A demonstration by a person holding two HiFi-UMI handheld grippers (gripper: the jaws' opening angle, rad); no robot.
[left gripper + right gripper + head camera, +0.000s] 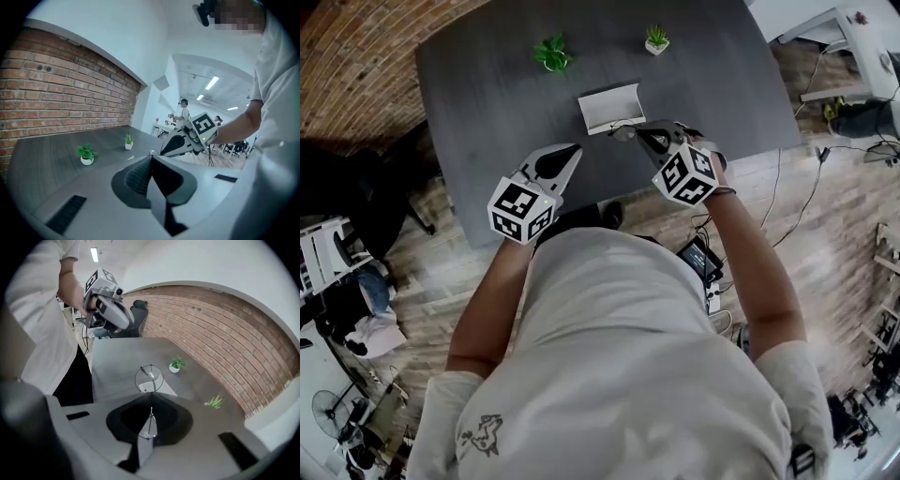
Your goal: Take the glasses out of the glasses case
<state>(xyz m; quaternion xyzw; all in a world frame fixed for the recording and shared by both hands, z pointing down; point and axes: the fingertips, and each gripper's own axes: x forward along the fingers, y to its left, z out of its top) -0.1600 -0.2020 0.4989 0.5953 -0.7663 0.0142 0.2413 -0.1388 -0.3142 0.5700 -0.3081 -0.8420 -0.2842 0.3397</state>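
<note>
The white glasses case (pixel 611 108) lies open on the dark grey table (pixel 487 94), in the middle near its front. My right gripper (pixel 642 134) hangs just in front of the case, shut on a pair of thin round wire glasses (pixel 624 132). In the right gripper view one round lens (pixel 150 378) sticks out past the closed tips (pixel 151 394), and the case (pixel 164 389) shows behind it on the table. My left gripper (pixel 572 152) is held up to the left of the case, its jaws together (pixel 151 154) with nothing between them.
Two small potted plants stand at the table's far side, a leafy one (pixel 552 53) and a spiky one (pixel 656 39). A brick wall (pixel 61 93) runs along the table's far side. Cables and a phone (pixel 698 258) lie on the wooden floor at the right.
</note>
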